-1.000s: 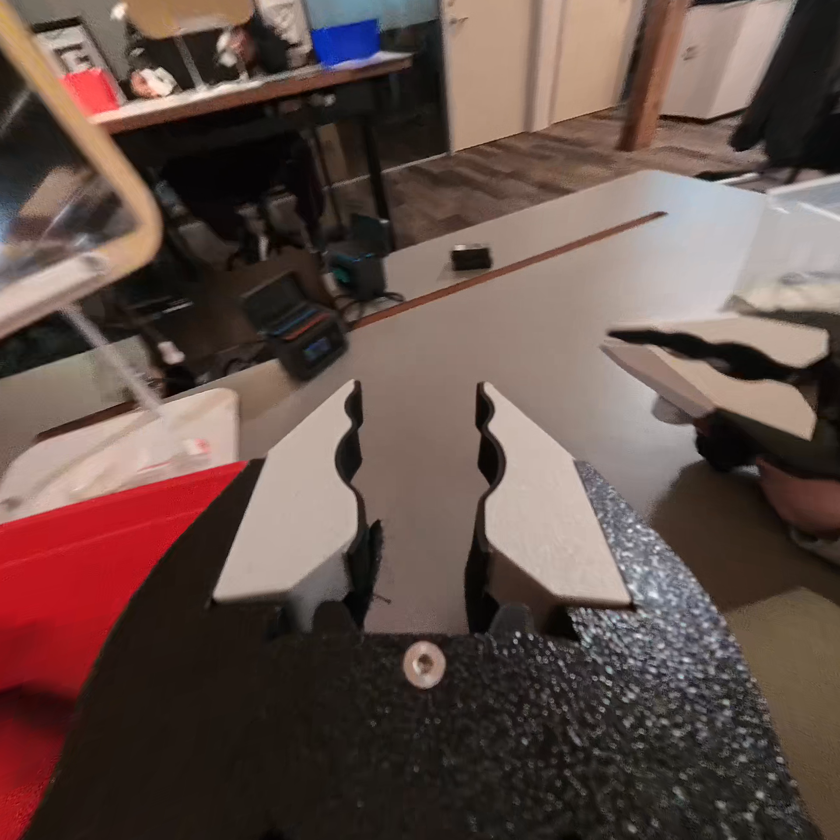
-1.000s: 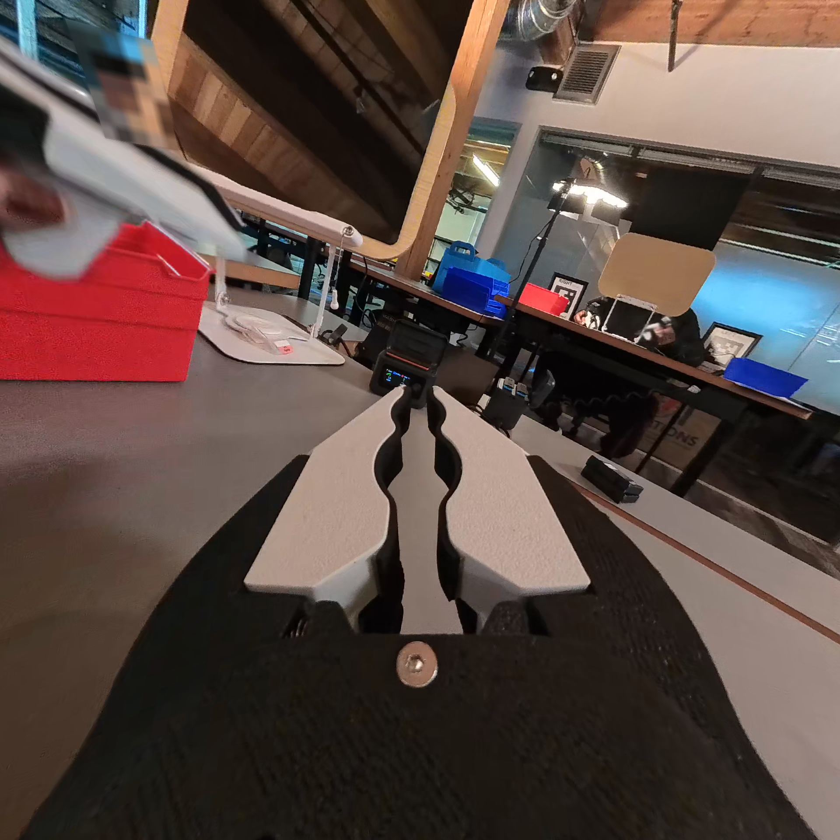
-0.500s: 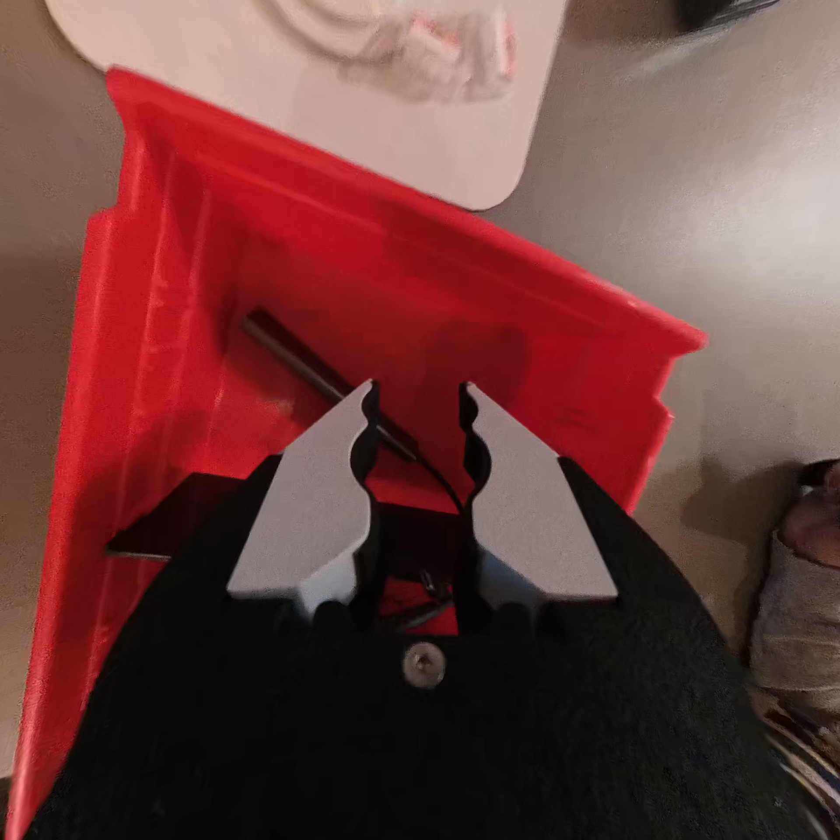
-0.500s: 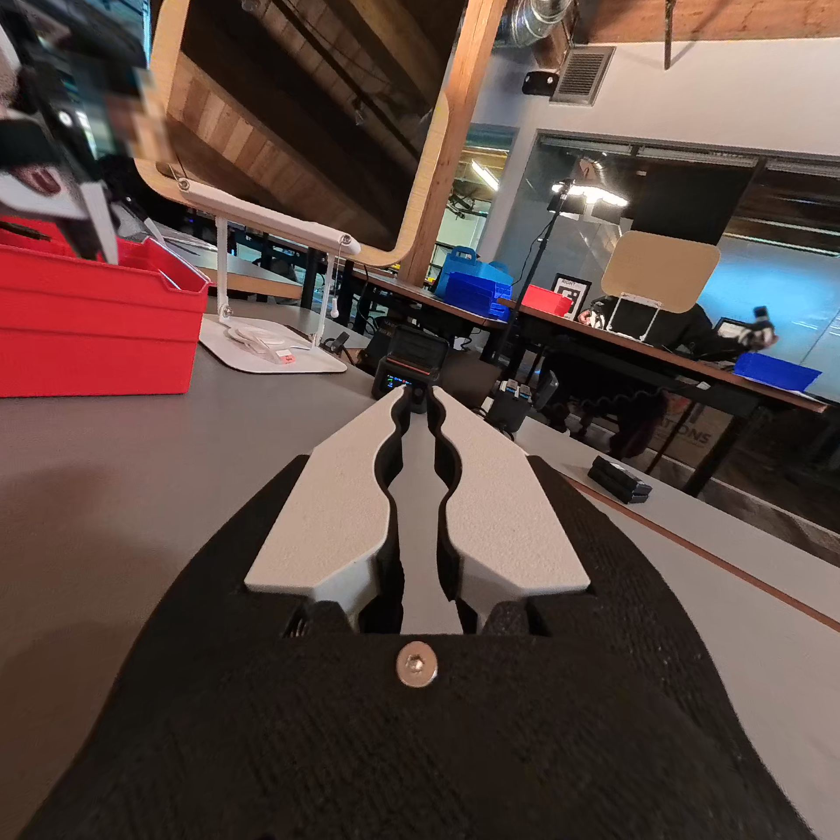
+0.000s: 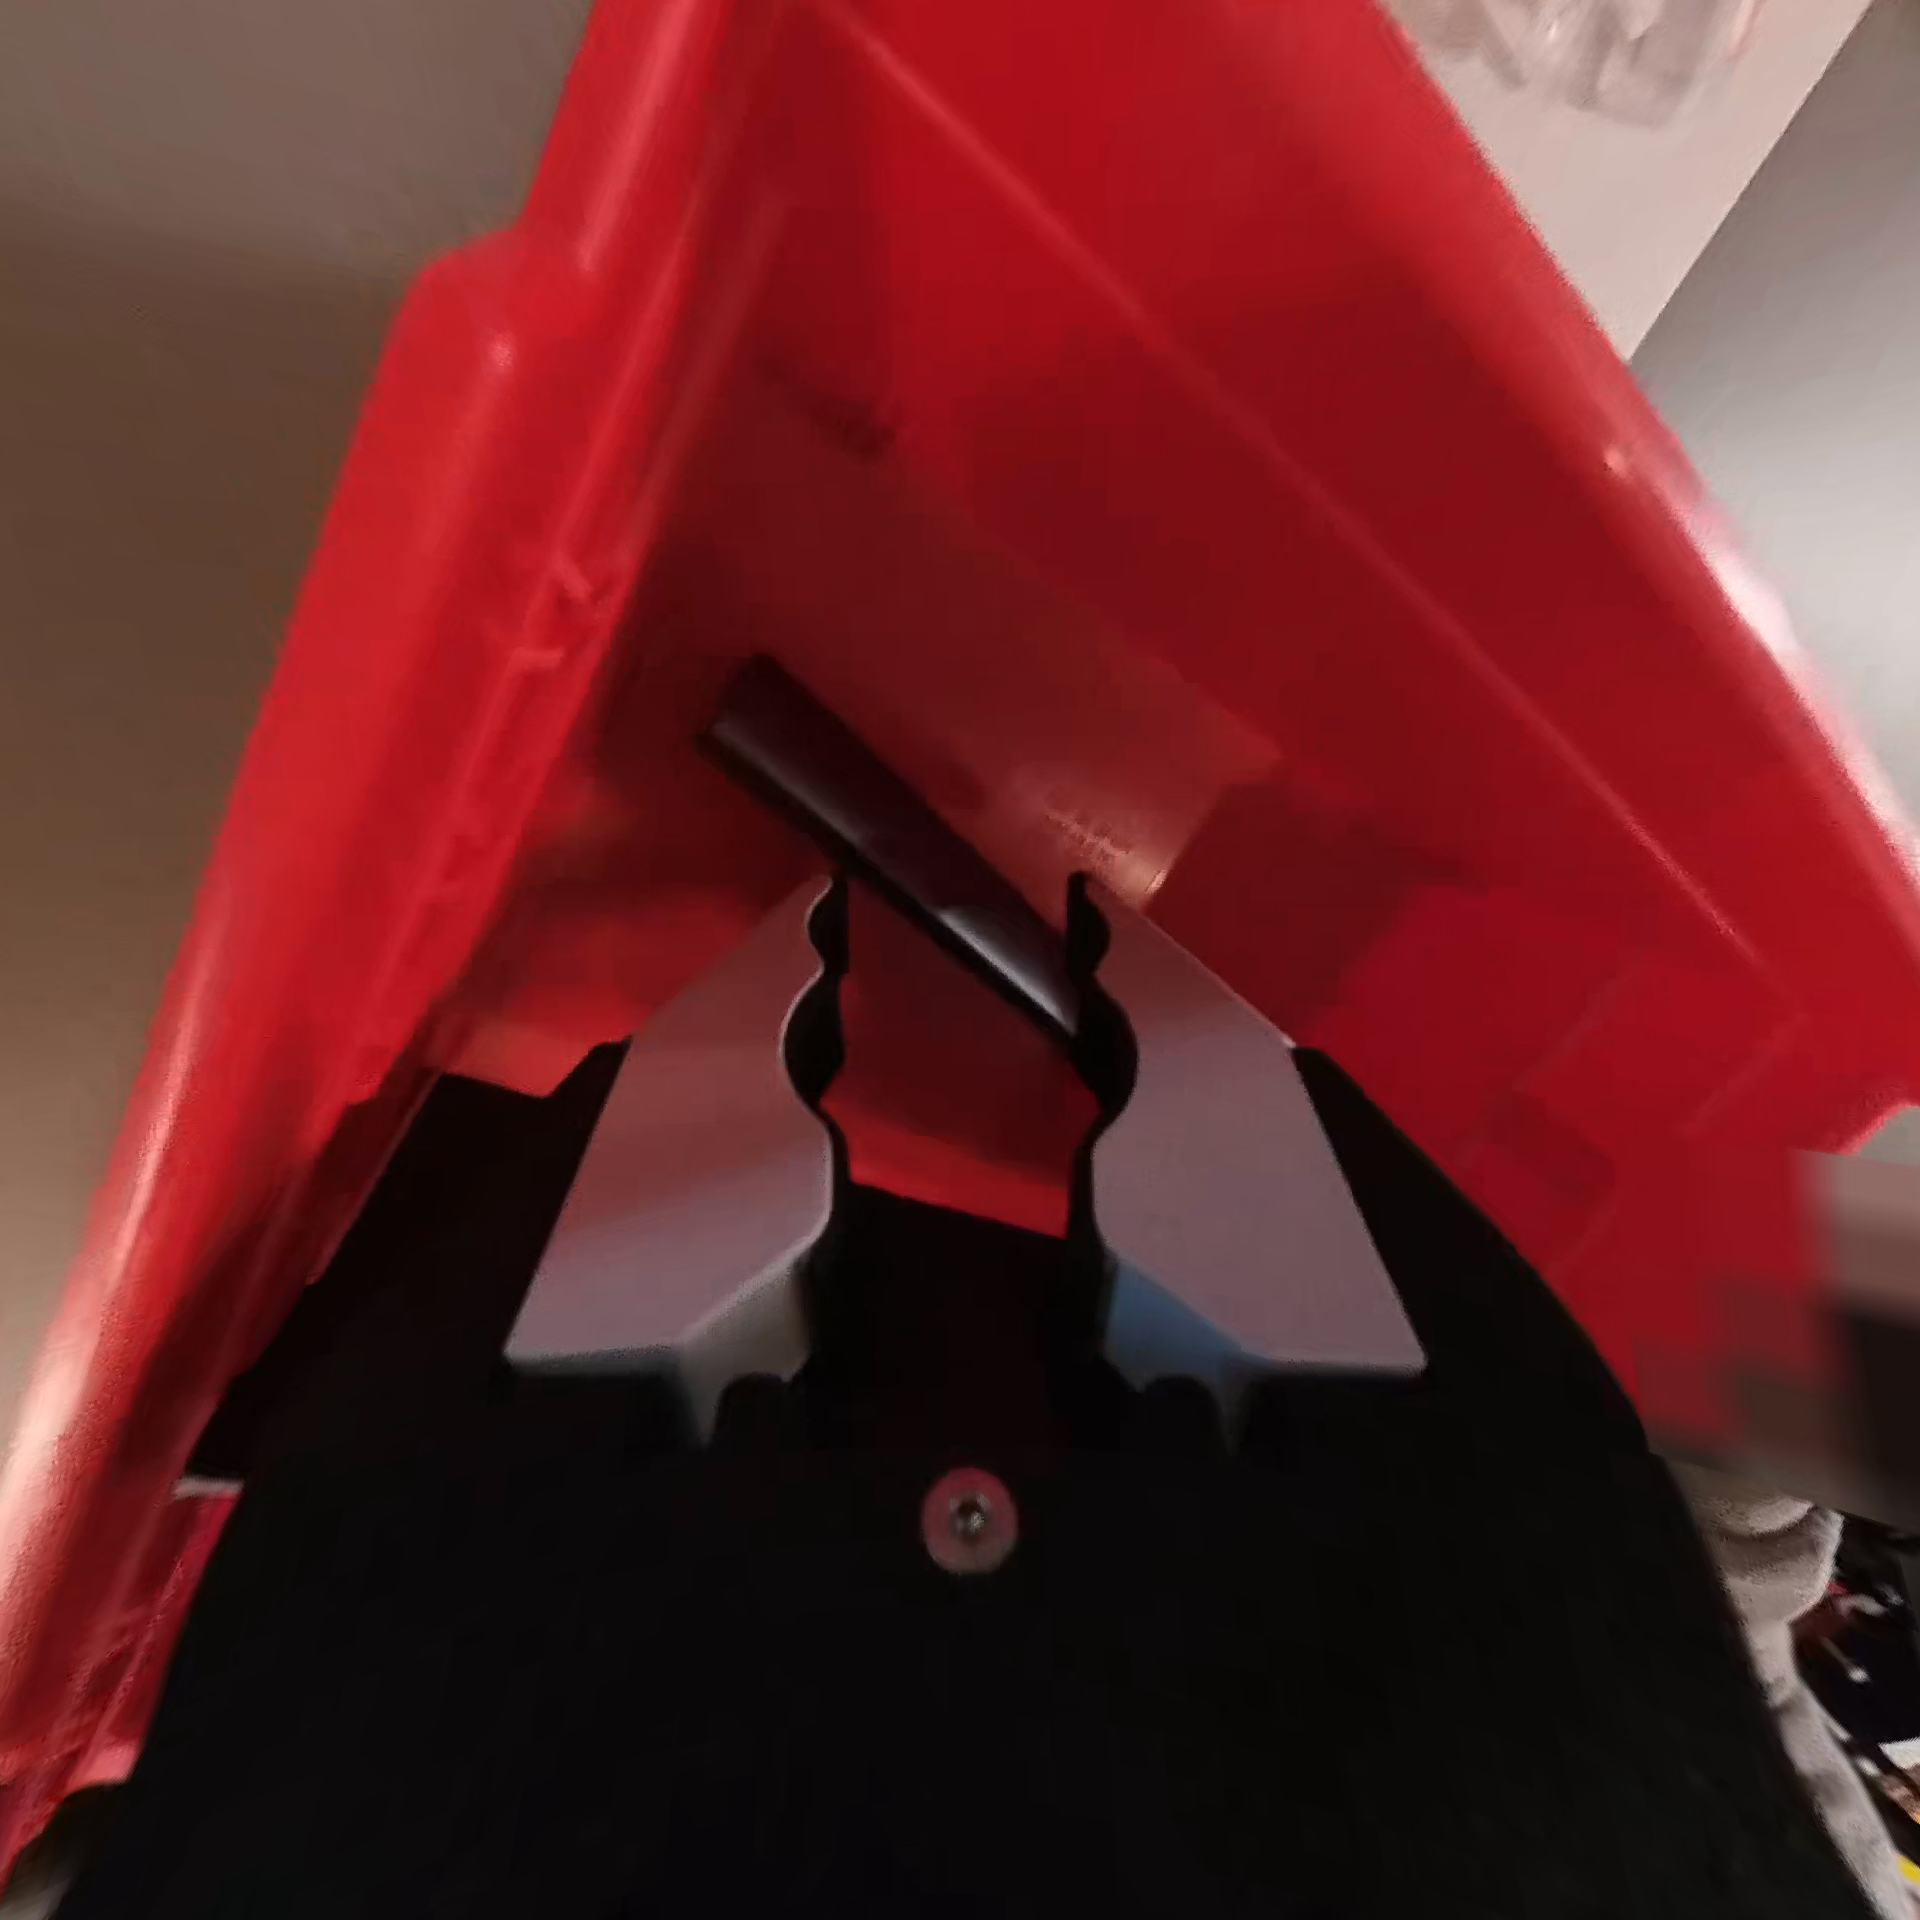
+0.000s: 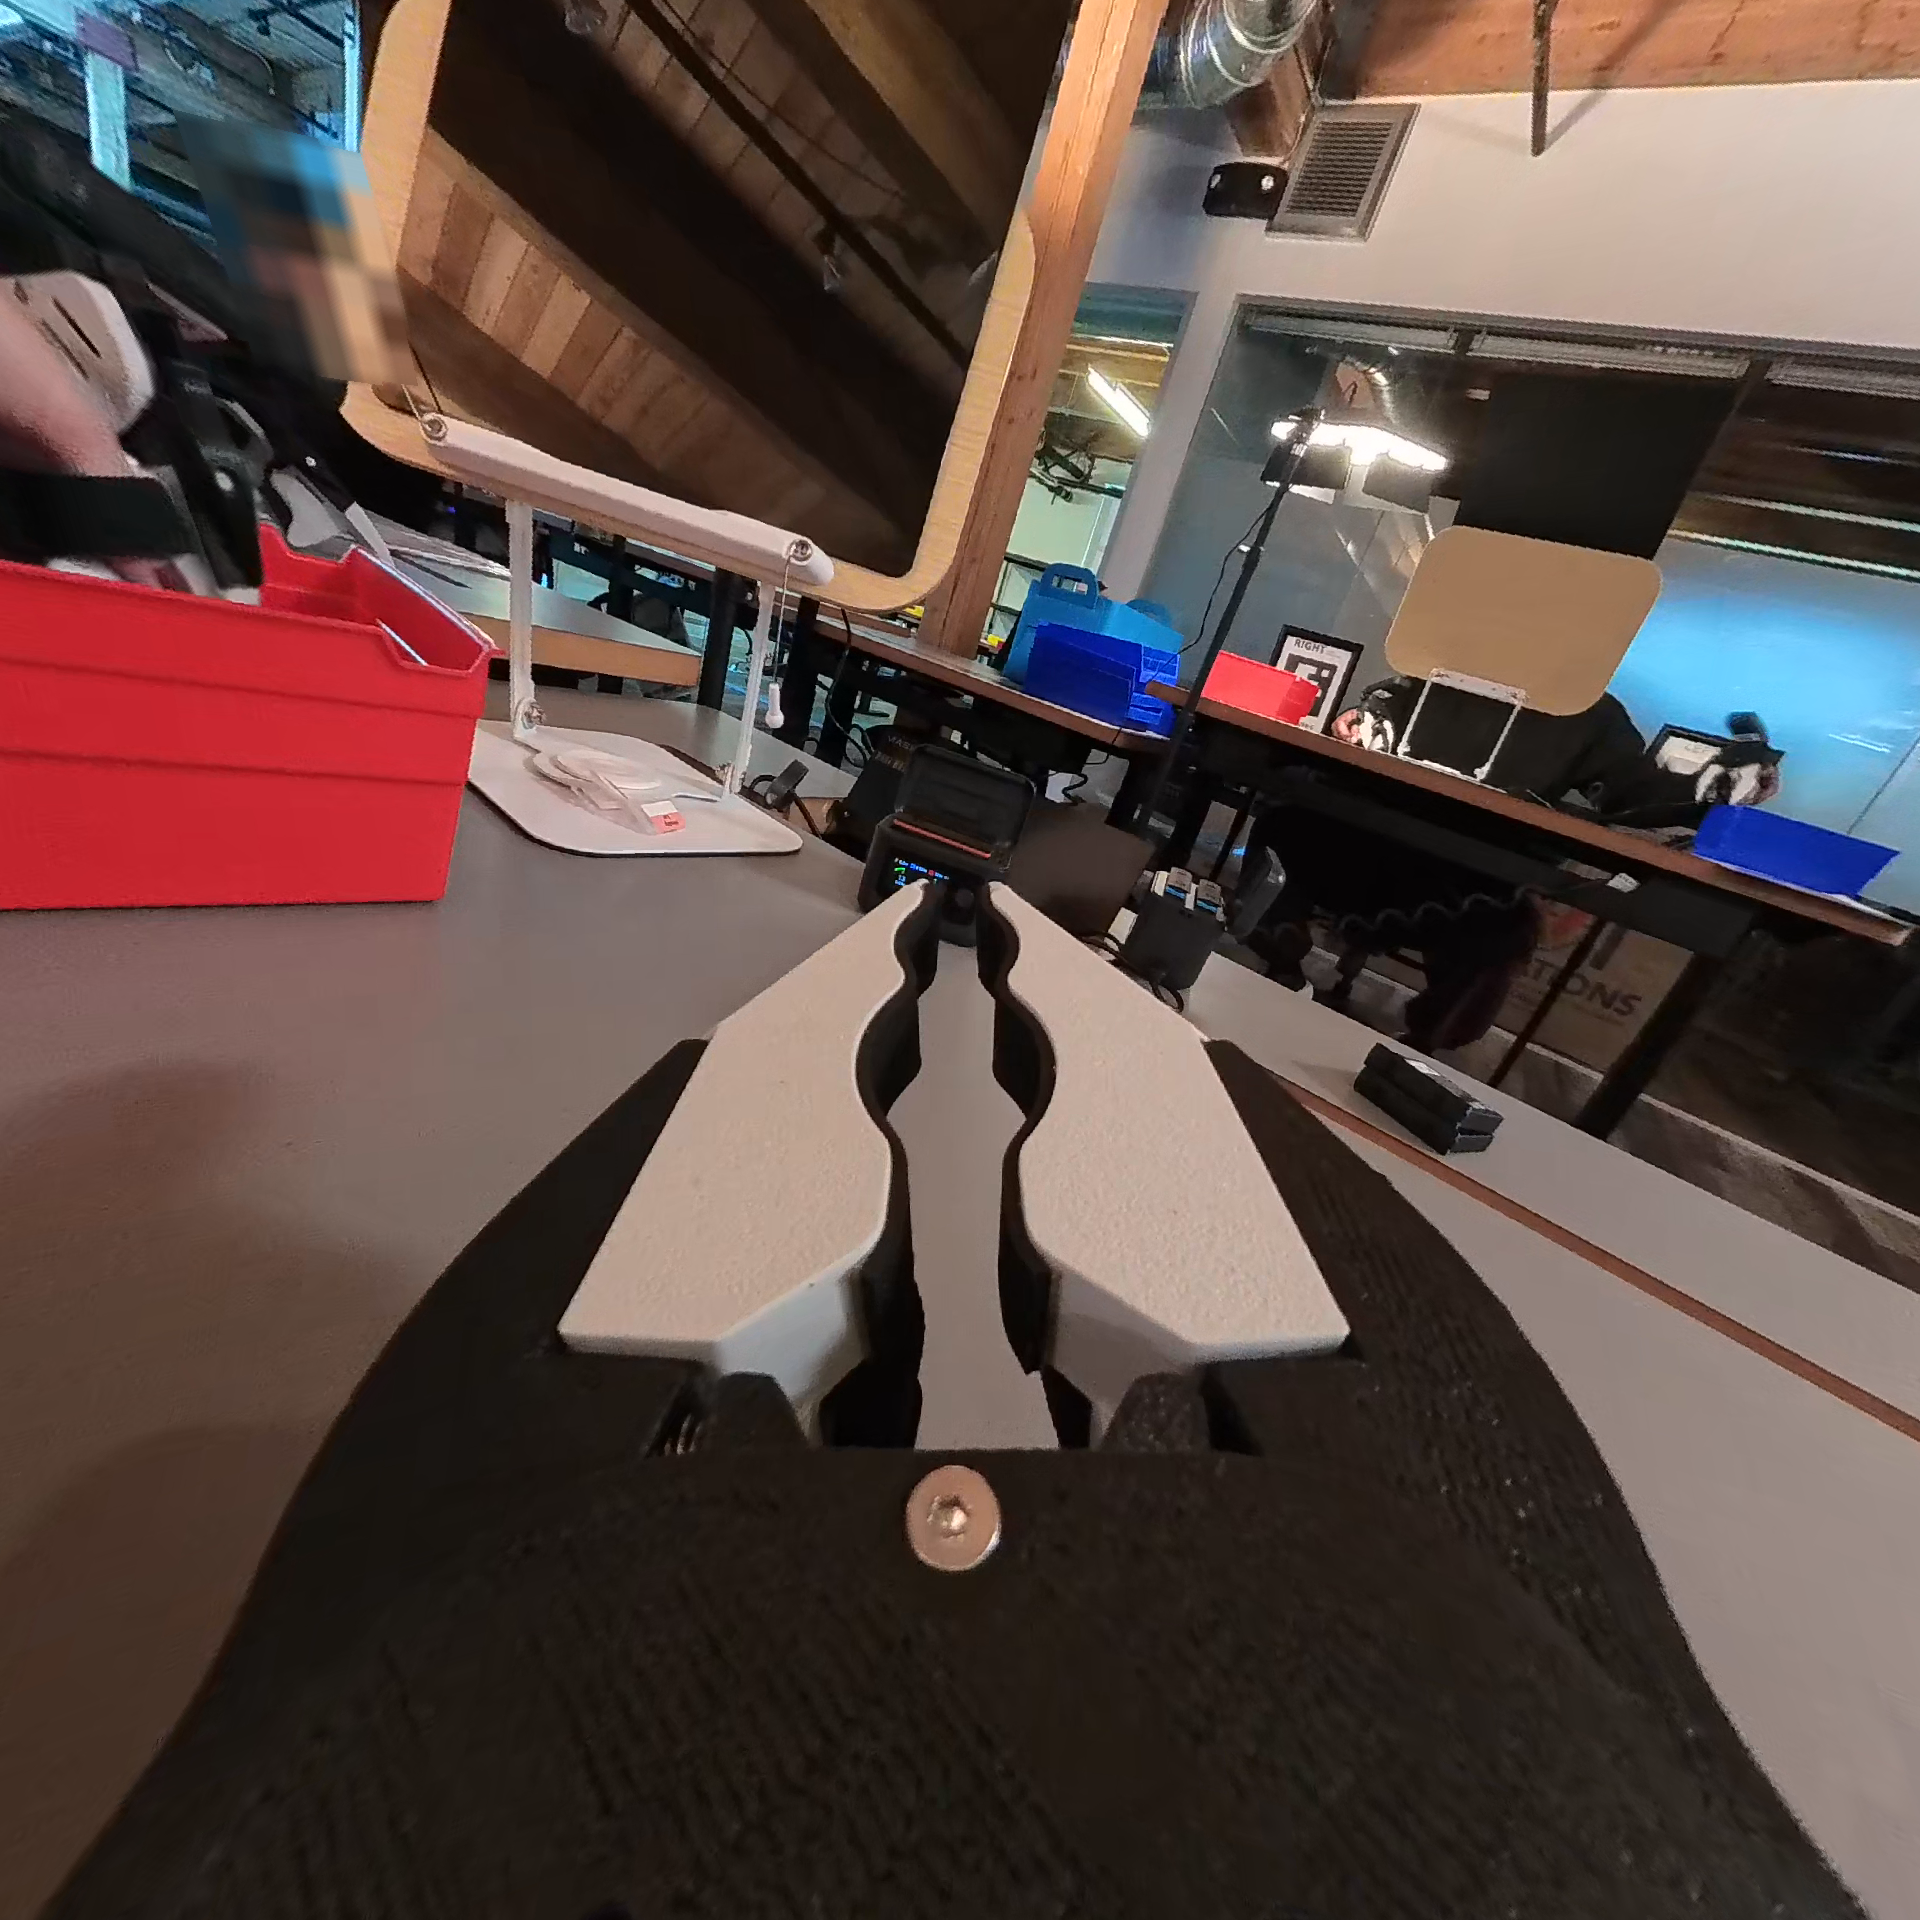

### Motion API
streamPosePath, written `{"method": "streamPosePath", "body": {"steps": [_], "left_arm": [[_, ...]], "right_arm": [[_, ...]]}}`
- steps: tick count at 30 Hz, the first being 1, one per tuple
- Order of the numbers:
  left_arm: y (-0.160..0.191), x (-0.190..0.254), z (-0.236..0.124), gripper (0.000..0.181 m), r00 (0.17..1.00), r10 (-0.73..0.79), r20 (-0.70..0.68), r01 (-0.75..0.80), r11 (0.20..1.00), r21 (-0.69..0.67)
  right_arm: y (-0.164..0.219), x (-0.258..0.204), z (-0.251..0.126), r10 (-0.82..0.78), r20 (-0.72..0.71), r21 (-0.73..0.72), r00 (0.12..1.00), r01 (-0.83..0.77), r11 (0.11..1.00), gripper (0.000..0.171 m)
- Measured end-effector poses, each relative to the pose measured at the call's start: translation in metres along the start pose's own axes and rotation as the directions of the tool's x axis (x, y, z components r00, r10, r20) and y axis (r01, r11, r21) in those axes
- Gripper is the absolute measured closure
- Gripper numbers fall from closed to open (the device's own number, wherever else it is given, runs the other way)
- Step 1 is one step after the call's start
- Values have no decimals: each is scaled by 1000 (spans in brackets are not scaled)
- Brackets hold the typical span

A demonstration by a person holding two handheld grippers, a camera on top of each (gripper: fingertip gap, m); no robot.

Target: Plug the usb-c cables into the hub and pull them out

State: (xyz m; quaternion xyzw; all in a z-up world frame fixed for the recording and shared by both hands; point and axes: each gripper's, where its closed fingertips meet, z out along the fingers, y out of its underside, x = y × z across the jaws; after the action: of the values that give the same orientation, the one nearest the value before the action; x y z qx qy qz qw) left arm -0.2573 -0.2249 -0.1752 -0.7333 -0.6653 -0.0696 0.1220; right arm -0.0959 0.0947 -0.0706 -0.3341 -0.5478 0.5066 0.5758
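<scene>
In the left wrist view my left gripper (image 5: pixel 954 894) is open and reaches down inside the red bin (image 5: pixel 1143 416). A slim dark hub (image 5: pixel 831 800) lies aslant on the bin floor. Its near end sits between my fingertips, and the jaws are not closed on it. No cables show. In the right wrist view my right gripper (image 6: pixel 956 899) rests low over the grey table (image 6: pixel 260 1143), empty, with its jaws only a narrow gap apart. The red bin (image 6: pixel 208 748) stands at the far left there, with the left gripper (image 6: pixel 208 499) dipping into it.
A white stand base (image 6: pixel 623 800) carrying a wood-framed mirror sits behind the bin; it also shows in the left wrist view (image 5: pixel 1558 62). A black device with a lit screen (image 6: pixel 935 842) stands at the table's far edge. A small black box (image 6: pixel 1429 1107) lies to the right. About 35 cm separates my left fingertips from my right.
My left gripper has tipped from looking across the table to pointing down into the red bin, and has closed in on the hub. My right gripper has stayed still.
</scene>
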Motion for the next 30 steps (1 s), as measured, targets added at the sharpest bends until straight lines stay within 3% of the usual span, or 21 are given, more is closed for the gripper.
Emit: {"method": "streamPosePath", "body": {"steps": [5, 9, 16, 20, 25, 28, 30], "left_arm": [[-2, -4, 9, 156, 998, 43, 55, -42, 999, -12], [-3, 13, 1, 170, 984, 176, 19, -176, 984, -12], [-8, 65, -78, 173, 887, 458, 57, -460, 868, 186], [-2, 118, -141, 173, 786, 602, 139, -605, 703, 374], [47, 233, -190, 174, 565, 825, -21, -648, 459, 608], [75, 286, -200, 174, 429, 893, -134, -609, 396, 687], [92, 314, -194, 174, 344, 904, -254, -581, 418, 698]], "right_arm": [[0, -1, 0, -3, 5, -1, 1000, 3, 1000, 166], [0, -1, 1, -2, 8, -1, 1000, 2, 1000, 166], [1, 2, 2, 7, -4, 0, 1000, -7, 1000, 166], [0, 10, 1, 18, -37, 10, 999, -17, 1000, 166], [-7, 41, -8, 36, -139, 45, 990, -30, 999, 166], [-12, 64, -17, 10, -209, 63, 978, 3, 998, 167], [-11, 80, -23, -5, -261, 53, 965, 19, 998, 167]]}}
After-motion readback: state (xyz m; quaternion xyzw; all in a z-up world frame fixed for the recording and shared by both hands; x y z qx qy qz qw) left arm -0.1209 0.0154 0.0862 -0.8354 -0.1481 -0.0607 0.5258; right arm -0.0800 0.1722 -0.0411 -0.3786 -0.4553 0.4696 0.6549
